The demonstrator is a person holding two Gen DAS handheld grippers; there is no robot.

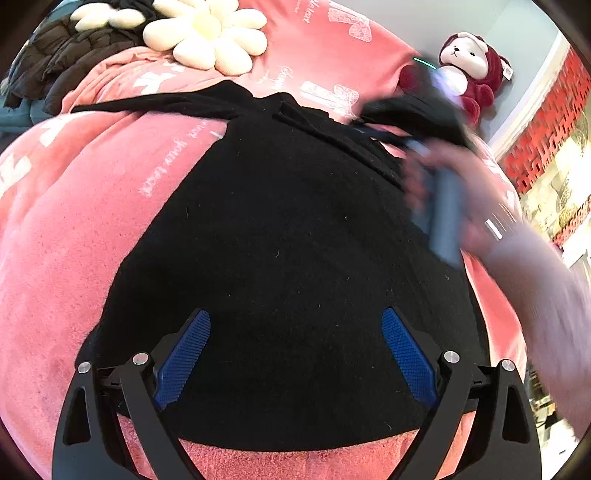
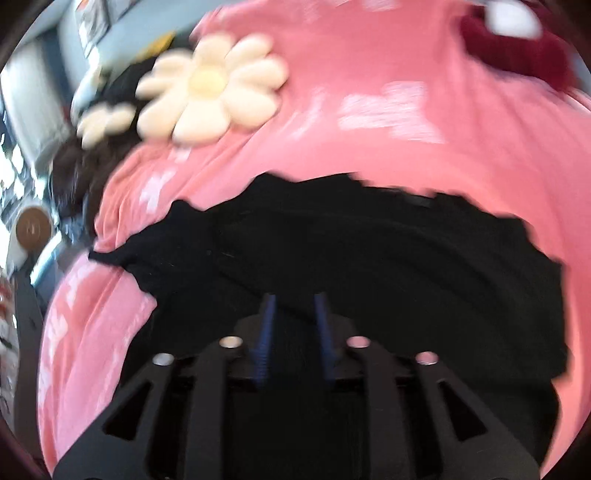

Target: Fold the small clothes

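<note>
A black garment (image 1: 280, 236) lies spread flat on the pink blanket (image 1: 66, 236). My left gripper (image 1: 297, 325) hovers over its near hem, open wide, with nothing between the blue pads (image 1: 192, 343). At the garment's right edge a blurred hand (image 1: 491, 206) holds the right gripper's grey handle (image 1: 447, 221). In the right wrist view, the right gripper (image 2: 294, 310) sits low over the same black garment (image 2: 388, 251). Its blue pads (image 2: 266, 325) stand a narrow gap apart. The picture is motion-blurred, and I make out no cloth pinched between them.
Two cream daisy cushions (image 1: 207, 33) and a dark quilted jacket (image 1: 66, 62) lie at the blanket's far left. A red and white plush toy (image 1: 469, 70) sits at the far right by the pale wall. Red patterned panels (image 1: 543, 125) stand to the right.
</note>
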